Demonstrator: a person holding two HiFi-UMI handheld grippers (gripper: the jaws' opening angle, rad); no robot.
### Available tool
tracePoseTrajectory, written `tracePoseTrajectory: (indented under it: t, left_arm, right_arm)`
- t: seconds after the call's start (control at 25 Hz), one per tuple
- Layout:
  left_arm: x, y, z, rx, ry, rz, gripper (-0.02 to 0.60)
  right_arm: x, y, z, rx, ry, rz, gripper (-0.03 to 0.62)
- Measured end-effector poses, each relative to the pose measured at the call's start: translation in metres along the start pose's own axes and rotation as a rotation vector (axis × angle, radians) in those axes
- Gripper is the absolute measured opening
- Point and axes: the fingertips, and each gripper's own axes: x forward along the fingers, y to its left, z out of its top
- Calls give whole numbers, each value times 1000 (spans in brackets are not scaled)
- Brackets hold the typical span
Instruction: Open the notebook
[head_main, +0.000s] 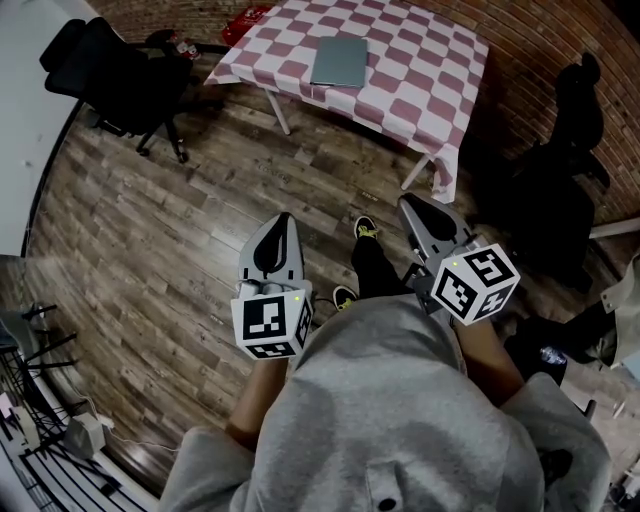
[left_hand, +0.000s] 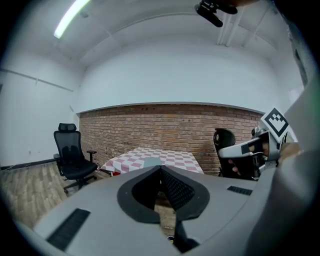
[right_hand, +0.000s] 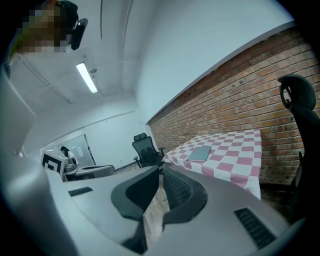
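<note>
A: What is seen nearest?

B: Both grippers are held side by side in front of a grey sweatshirt (head_main: 380, 400). The left gripper (head_main: 284, 219) is clenched, jaw tips pressed together, with nothing caught between them. The right gripper (head_main: 403, 200) is likewise clamped on nothing.

A: And beyond them?

B: A stretch of wooden floor (head_main: 150, 230) is seen, then a table (head_main: 440, 80) draped in a pink-and-white checked cloth.

A: Where is the notebook found?

B: The grey notebook (head_main: 339, 60) is laid flat and closed on the table, well apart from both grippers. A black office chair (head_main: 110, 75) is placed left of the table, a second chair (head_main: 570, 130) right of it, by the brick wall (head_main: 520, 40).
</note>
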Motion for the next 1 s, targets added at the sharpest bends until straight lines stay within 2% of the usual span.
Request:
tracePoseTrajectory:
  t: [0.48,1.0]
  left_arm:
    - [30,6,1,5,35,-2,11]
    - [97,15,4,-12,93,-32,11]
  right_arm:
    - [24,-20,7,21,7,-11,44]
    - [65,-83,28,48,34,-75,44]
